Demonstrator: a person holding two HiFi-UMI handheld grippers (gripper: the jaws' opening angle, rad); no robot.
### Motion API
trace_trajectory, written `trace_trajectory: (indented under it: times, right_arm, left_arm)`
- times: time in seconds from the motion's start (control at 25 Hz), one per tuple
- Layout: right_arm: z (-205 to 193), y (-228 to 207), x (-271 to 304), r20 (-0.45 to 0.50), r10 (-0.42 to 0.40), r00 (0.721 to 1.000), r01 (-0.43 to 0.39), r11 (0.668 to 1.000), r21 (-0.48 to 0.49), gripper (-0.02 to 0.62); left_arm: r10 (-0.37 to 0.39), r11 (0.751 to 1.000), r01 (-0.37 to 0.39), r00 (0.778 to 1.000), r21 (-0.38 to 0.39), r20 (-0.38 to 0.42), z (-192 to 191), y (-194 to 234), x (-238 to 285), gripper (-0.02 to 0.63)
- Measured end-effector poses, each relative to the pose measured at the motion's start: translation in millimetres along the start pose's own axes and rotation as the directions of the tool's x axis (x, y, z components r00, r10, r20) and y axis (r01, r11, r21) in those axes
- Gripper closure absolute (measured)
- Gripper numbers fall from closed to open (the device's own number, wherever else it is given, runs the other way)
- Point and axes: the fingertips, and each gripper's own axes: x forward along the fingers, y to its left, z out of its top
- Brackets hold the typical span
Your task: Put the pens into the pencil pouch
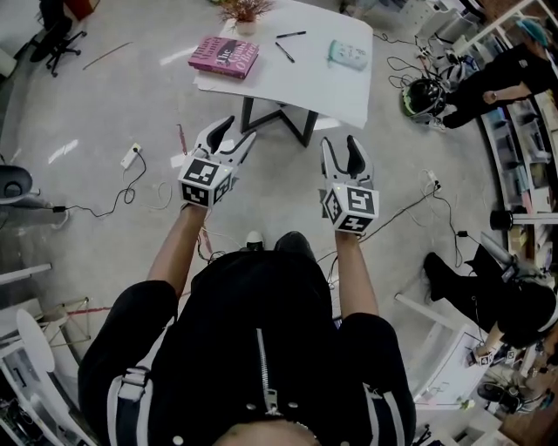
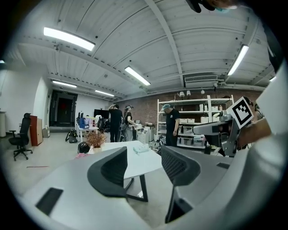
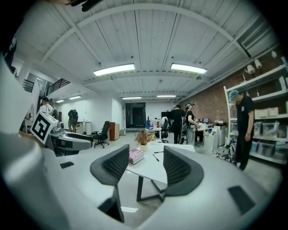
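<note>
Two black pens [image 1: 291,35] [image 1: 284,52] lie on the white table [image 1: 305,83] ahead, and a pale teal pencil pouch [image 1: 349,54] rests to their right. Both grippers hang in the air short of the table, well apart from these things. My left gripper [image 1: 237,132] is open with nothing between its jaws; its view looks between them at the pouch [image 2: 140,148] on the table. My right gripper [image 1: 341,146] is open and empty too, and one pen [image 3: 155,157] shows between its jaws.
A pink book [image 1: 224,57] and a dried plant [image 1: 247,10] sit on the table's left part. Cables and a power strip [image 1: 130,155] lie on the floor. A helmet [image 1: 425,97] and people are at the right, by shelves [image 2: 198,119].
</note>
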Motion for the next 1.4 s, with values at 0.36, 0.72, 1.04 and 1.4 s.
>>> trace_trajectory:
  times: [0.36, 0.72, 1.04, 1.4]
  right_arm:
    - [2.0, -10.9, 22.8, -0.014, -0.011, 1.000, 0.011, 1.000, 0.000, 0.360]
    - [3.6, -51.8, 86.1, -0.019, 0.002, 1.000, -0.001, 0.999, 0.034, 0.359]
    - [15.9, -100.9, 144.8, -0.024, 0.059, 0.998, -0.058, 0.997, 0.059, 0.367]
    - [17.3, -151.2, 206.1, -0.040, 0.125, 0.991, -0.121, 0.989, 0.086, 0.367]
  left_arm:
    - [-0.029, 1.000, 0.029, 0.999, -0.003, -0.025, -5.4, 9.6, 29.3, 0.370]
    - [-0.026, 1.000, 0.027, 0.998, 0.007, -0.050, 0.3, 30.5, 97.7, 0.370]
    - [0.022, 1.000, -0.021, 0.998, 0.023, -0.062, 19.8, 44.9, 167.5, 0.370]
    - [0.085, 0.996, -0.083, 0.992, 0.033, -0.094, 21.6, 55.7, 219.2, 0.370]
